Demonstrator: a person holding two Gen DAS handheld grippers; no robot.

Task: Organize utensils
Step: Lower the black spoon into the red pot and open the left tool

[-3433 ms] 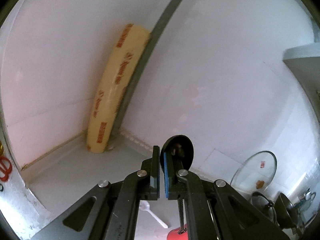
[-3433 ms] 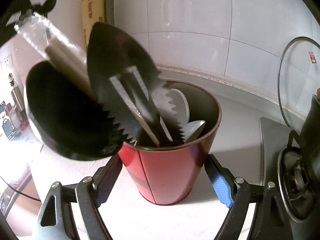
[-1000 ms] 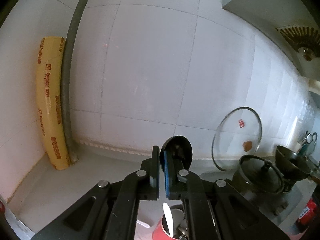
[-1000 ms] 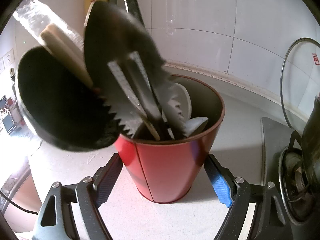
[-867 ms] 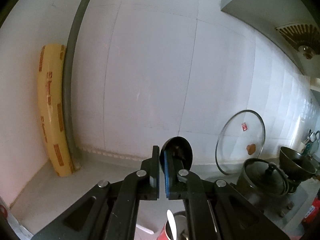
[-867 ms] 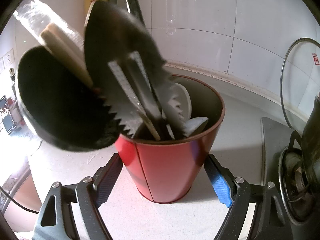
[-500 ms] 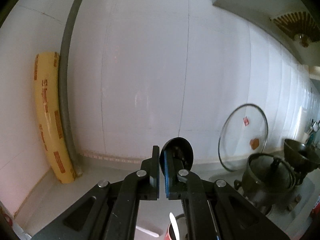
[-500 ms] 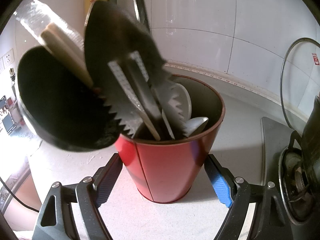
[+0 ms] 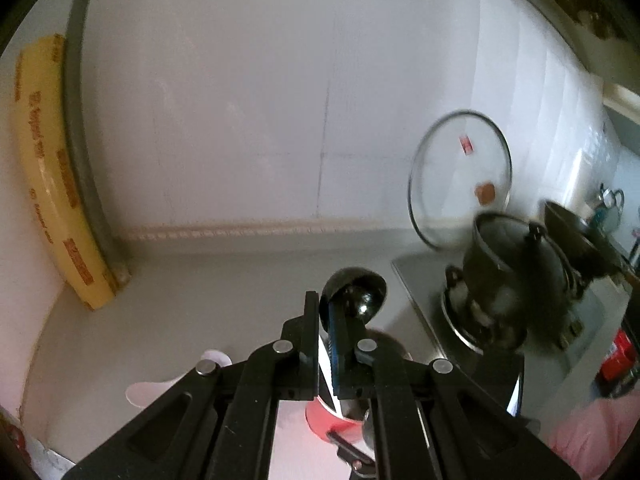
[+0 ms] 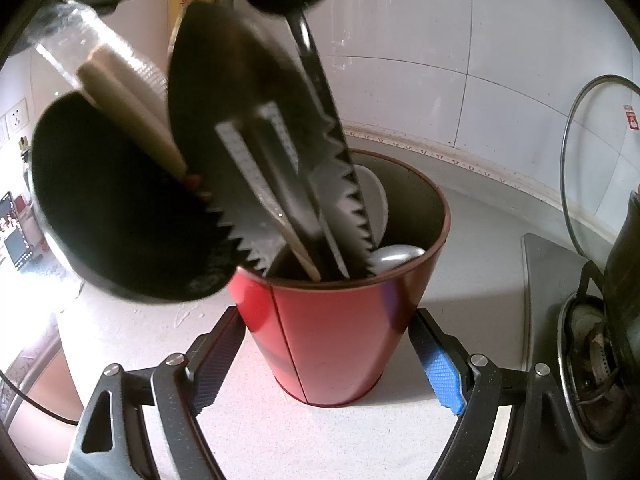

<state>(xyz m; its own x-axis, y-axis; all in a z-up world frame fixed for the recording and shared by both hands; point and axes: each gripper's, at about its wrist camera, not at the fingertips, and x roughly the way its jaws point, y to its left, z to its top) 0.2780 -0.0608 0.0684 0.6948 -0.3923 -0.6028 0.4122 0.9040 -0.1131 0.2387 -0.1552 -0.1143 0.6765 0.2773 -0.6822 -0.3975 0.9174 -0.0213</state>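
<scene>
My left gripper (image 9: 322, 308) is shut on a black spoon, whose round bowl (image 9: 354, 294) sticks up past the fingertips. Below the gripper stands the red utensil cup (image 9: 324, 420). In the right wrist view the spoon's black handle (image 10: 314, 68) slants down from the top edge into the red cup (image 10: 336, 332). My right gripper (image 10: 327, 315) has a blue pad on each side of the cup, pressing its wall. The cup holds a big black ladle (image 10: 120, 200), a wooden spatula in plastic (image 10: 128, 92), a serrated black turner (image 10: 240, 100) and white spoons (image 10: 396, 256).
Two white spoons (image 9: 148, 392) lie on the grey counter left of the cup. A yellow roll (image 9: 48, 184) leans in the left corner. A glass lid (image 9: 460, 176) leans on the tiled wall behind a dark pot (image 9: 500, 264) on the stove (image 10: 560, 280). A pink sleeve (image 9: 600, 432) shows at lower right.
My left gripper has tipped downward and sunk toward the cup, bringing the counter and stove into view. The black spoon's handle has come down from above into the red cup. The right gripper kept still.
</scene>
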